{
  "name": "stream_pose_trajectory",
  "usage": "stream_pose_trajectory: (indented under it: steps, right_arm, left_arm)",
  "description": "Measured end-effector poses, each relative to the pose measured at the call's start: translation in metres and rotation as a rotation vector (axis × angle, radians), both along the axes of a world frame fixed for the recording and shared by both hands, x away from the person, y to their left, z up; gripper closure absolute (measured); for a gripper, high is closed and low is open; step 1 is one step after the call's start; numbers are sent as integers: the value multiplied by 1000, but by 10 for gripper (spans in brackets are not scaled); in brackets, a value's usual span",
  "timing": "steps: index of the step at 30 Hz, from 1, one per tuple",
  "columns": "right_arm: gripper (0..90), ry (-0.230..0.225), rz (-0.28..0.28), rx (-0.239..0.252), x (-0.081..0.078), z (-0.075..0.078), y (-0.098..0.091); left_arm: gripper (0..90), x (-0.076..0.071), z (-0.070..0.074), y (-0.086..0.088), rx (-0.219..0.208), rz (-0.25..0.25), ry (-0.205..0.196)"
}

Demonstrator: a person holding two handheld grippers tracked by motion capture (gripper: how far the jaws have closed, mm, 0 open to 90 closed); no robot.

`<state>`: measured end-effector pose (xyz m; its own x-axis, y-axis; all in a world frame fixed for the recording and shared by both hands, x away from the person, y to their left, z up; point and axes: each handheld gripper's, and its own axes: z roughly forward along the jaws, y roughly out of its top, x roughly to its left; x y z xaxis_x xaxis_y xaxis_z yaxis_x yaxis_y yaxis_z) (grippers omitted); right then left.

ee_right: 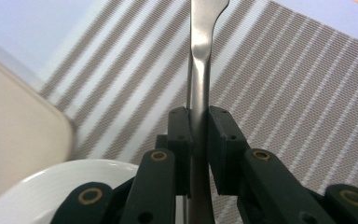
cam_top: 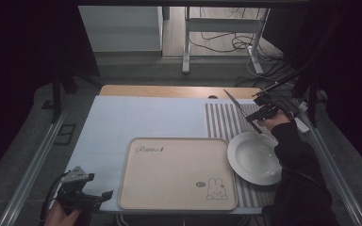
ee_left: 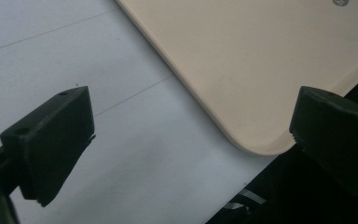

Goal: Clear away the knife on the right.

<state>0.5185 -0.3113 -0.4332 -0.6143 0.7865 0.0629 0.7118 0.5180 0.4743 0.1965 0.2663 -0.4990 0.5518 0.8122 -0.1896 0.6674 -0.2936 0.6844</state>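
A metal knife [ee_right: 200, 56] sits clamped between the jaws of the right gripper [cam_top: 258, 116], its handle pinched tight and its blade [cam_top: 232, 100] slanting up and away toward the far edge of the table. The knife hangs over the striped mat [cam_top: 226, 120], near the mat's far right corner. Just beside it, toward the near side, a white plate [cam_top: 254, 157] rests on the same mat. Touching or almost touching the plate's left rim lies a beige tray [cam_top: 176, 174] with a small rabbit drawing [cam_top: 217, 189] in its near right corner. At the table's near left corner the left gripper [cam_top: 87, 197] holds its jaws wide apart on nothing, beside the tray's near left corner [ee_left: 256, 144], above the white table top [ee_left: 74, 56].
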Motion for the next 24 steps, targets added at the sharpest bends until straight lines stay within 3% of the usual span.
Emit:
stream_pose_trajectory:
  steps: [17, 24]
  right_arm:
    - [805, -32, 74, 100, -50, -5, 30]
    - [805, -51, 140, 131, -71, -7, 49]
  left_arm:
    - [9, 0, 0, 0, 6, 1, 2]
    - [9, 0, 0, 0, 6, 1, 2]
